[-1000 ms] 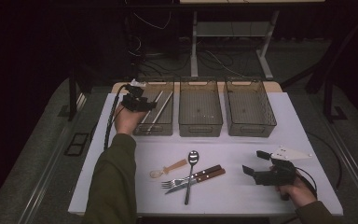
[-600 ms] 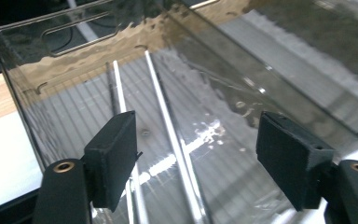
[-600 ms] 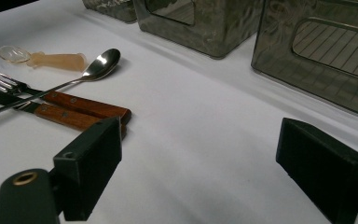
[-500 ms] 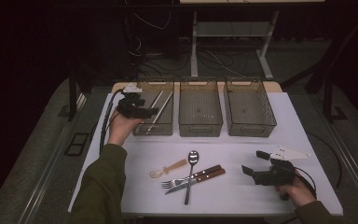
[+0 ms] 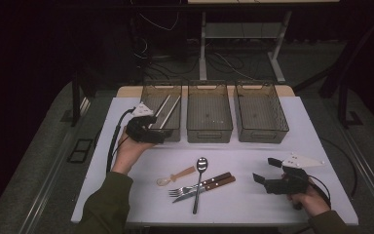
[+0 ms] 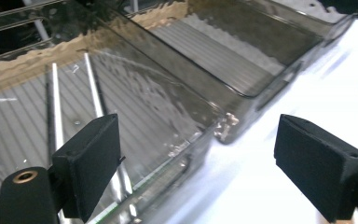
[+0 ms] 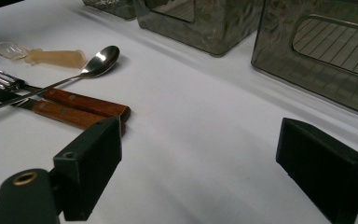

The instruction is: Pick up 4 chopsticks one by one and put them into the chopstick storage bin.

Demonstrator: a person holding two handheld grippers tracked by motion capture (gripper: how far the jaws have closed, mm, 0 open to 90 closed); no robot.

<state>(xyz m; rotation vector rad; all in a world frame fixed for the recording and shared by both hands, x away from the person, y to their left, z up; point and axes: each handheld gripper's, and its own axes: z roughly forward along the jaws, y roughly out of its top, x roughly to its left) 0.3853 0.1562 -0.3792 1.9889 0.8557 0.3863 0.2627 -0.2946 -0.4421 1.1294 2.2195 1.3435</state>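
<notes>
My left gripper (image 5: 161,138) hovers at the near wall of the left bin (image 5: 161,87), held by a hand in an olive sleeve. Its jaws have just been opening and now stand open with nothing between them (image 6: 200,163). Two thin metal sticks (image 5: 168,108) lie inside that bin; the left gripper view has these sticks (image 6: 56,107) behind the left jaw. My right gripper (image 5: 264,169) rests open and empty at the table's front right, pointing at the cutlery. Its own view has the jaws of my right gripper (image 7: 200,168) apart over bare white table.
A middle bin (image 5: 209,132) and a right bin (image 5: 262,134) stand in a row at the back. At the table's centre lie a metal spoon (image 5: 199,180), a wooden-handled fork (image 5: 218,178) and knife (image 5: 220,184), and a small beige-handled spoon (image 5: 177,175).
The left hand has drawn back from over the left bin toward the near side of the table, and its jaws have spread wider. The right gripper has stayed put.
</notes>
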